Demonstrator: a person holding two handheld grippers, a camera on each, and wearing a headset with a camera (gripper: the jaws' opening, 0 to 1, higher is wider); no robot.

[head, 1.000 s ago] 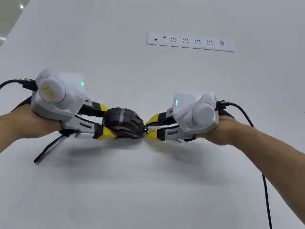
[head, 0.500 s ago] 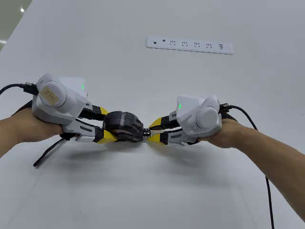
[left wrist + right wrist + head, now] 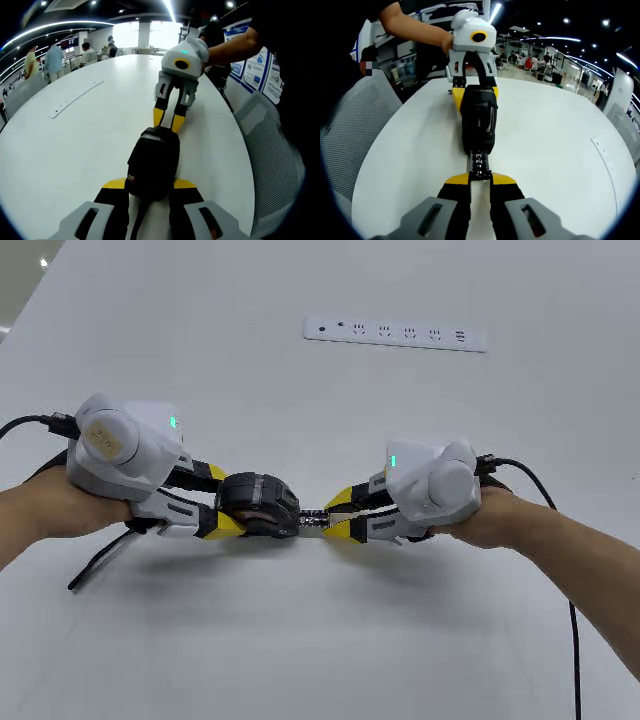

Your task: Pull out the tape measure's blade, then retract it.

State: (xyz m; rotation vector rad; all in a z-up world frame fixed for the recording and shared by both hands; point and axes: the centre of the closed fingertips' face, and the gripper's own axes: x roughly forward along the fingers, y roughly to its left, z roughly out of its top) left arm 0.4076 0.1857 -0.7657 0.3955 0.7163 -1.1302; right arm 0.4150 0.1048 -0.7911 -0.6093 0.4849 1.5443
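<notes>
Blade (image 3: 478, 162) reads 2 and 3. Left gripper (image 3: 222, 498) jaws squeeze the tape measure (image 3: 260, 502). Right gripper (image 3: 336, 515) jaws pinch the blade.

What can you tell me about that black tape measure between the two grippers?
The tape measure is a chunky black case, plastic-looking, held over the white table. The left gripper clamps its body. A short stretch of blade with printed numbers sticks out of it, pinched at its end by the right gripper.
</notes>
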